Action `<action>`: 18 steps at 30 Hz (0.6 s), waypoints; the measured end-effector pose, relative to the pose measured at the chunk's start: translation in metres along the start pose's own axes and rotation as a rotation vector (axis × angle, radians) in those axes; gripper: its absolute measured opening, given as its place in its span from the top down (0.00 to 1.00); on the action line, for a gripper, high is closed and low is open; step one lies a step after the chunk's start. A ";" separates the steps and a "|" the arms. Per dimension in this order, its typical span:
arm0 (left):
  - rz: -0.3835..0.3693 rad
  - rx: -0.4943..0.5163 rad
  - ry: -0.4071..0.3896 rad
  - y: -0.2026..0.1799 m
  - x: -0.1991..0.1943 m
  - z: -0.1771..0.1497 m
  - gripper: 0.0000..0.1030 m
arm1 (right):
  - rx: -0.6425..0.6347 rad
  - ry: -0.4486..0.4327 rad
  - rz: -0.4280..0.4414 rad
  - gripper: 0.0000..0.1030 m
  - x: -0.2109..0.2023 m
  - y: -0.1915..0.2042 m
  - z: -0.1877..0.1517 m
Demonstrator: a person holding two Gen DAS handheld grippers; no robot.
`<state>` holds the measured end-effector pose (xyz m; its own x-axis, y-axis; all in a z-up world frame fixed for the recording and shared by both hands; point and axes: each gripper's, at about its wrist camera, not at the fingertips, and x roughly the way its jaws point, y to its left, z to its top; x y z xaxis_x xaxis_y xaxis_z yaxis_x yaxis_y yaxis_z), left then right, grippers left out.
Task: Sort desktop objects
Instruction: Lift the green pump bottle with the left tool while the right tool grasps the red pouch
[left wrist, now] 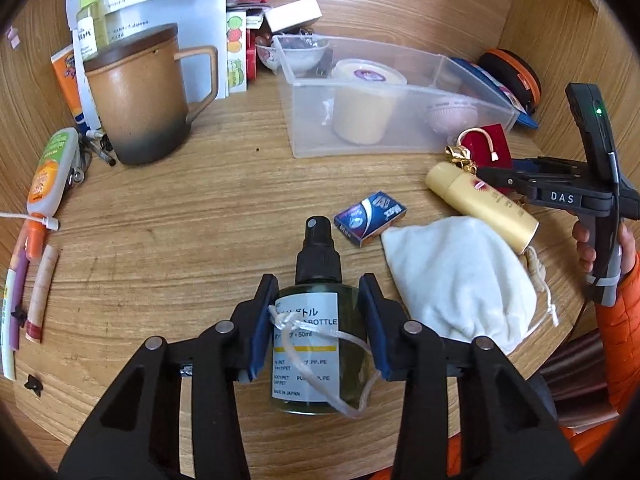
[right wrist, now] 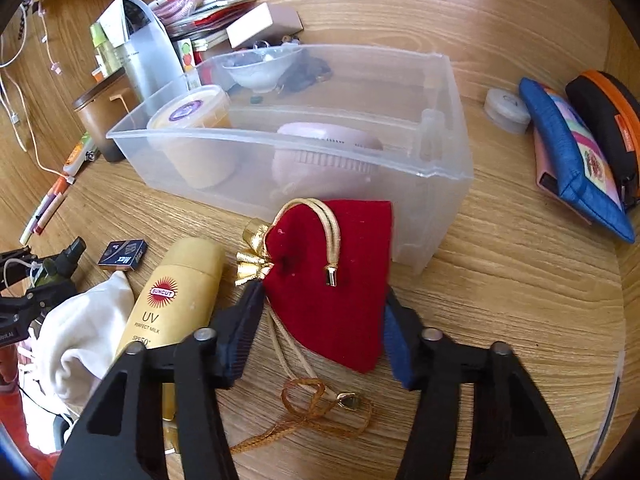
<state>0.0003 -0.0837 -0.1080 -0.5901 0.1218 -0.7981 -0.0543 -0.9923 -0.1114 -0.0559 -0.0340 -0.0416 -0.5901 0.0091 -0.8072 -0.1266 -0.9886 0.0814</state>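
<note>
My left gripper (left wrist: 318,320) is shut on a dark green spray bottle (left wrist: 316,344) with a black pump top and a white label, a string looped round it. My right gripper (right wrist: 324,328) is open with its blue pads on either side of a red velvet pouch (right wrist: 336,276) with gold cords, lying on the wooden desk. The right gripper also shows in the left wrist view (left wrist: 496,178), beside a gold sunscreen bottle (left wrist: 480,204). A clear plastic bin (right wrist: 288,136) behind the pouch holds a yellow tub (right wrist: 192,116) and a pink round item (right wrist: 328,148).
A white cloth bag (left wrist: 456,280), a small blue box (left wrist: 370,218), a brown lidded mug (left wrist: 136,96), tubes and pens (left wrist: 44,184) at the left, papers at the back. A blue pouch (right wrist: 576,160) and a black-orange case (right wrist: 604,120) lie at the right.
</note>
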 end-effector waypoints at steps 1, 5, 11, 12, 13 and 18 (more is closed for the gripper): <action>-0.001 -0.003 -0.007 0.000 -0.001 0.002 0.60 | -0.002 -0.005 0.006 0.59 -0.002 0.000 0.000; -0.011 0.001 -0.034 -0.004 -0.006 0.011 0.60 | -0.003 -0.024 0.034 0.76 -0.009 0.002 0.000; -0.010 0.018 -0.070 -0.010 -0.009 0.021 0.60 | -0.016 -0.067 0.027 0.90 -0.024 0.004 0.001; -0.008 0.019 -0.075 -0.011 -0.010 0.023 0.60 | -0.018 -0.070 0.030 0.90 -0.026 0.005 0.001; -0.010 0.019 -0.078 -0.011 -0.009 0.024 0.60 | -0.018 -0.076 0.029 0.90 -0.028 0.005 0.001; -0.009 0.015 -0.101 -0.012 -0.011 0.032 0.60 | -0.010 -0.099 0.034 0.91 -0.036 0.005 0.000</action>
<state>-0.0187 -0.0735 -0.0789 -0.6681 0.1286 -0.7329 -0.0718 -0.9915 -0.1086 -0.0358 -0.0394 -0.0123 -0.6697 -0.0104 -0.7426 -0.0971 -0.9901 0.1015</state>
